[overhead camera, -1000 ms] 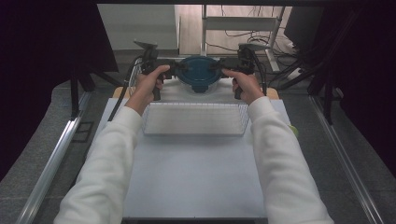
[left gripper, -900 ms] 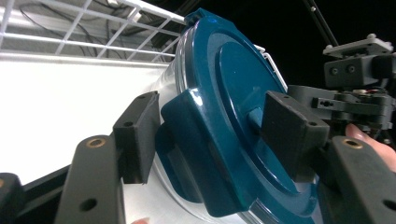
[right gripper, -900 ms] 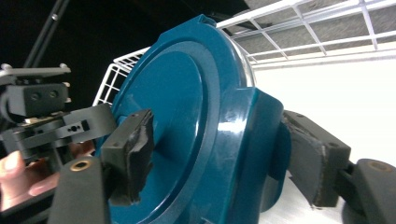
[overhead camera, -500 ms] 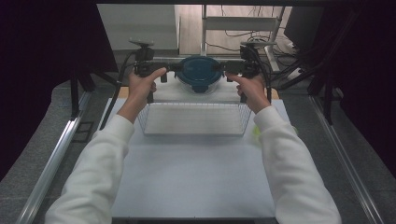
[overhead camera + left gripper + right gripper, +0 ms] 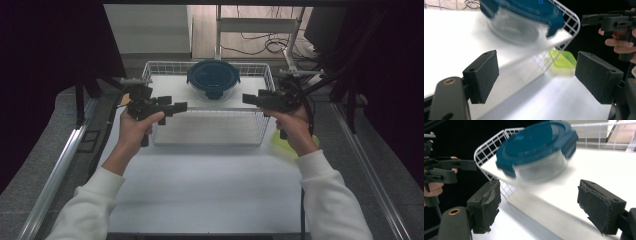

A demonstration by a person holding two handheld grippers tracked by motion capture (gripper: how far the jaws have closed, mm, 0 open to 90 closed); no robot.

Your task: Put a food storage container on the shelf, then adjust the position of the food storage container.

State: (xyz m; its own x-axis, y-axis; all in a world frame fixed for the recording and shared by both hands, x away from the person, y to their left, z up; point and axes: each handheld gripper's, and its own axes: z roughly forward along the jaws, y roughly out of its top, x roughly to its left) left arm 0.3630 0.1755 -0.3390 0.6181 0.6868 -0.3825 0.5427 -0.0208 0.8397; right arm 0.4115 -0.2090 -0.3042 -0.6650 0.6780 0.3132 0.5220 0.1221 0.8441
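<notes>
High view: the left gripper [image 5: 175,107] and the right gripper [image 5: 248,99] are being held at either side of the wire basket [image 5: 260,131], jaws apart and empty, having just been opening. The lidded container [image 5: 213,79] is being seen at the basket's far end, ahead of and between both pairs of jaws. It is being judged rigid, fairly heavy, smooth-walled and breakable; the lid rim with its latches is being judged the surest hold.

Left gripper view: jaws are standing wide, nothing between them; the container [image 5: 520,17] is lying beyond them, and a green lid [image 5: 562,58] is lying on the white table [image 5: 564,100].

Right gripper view: jaws likewise parted; the container [image 5: 536,150] is sitting ahead. The room around is being seen dark
</notes>
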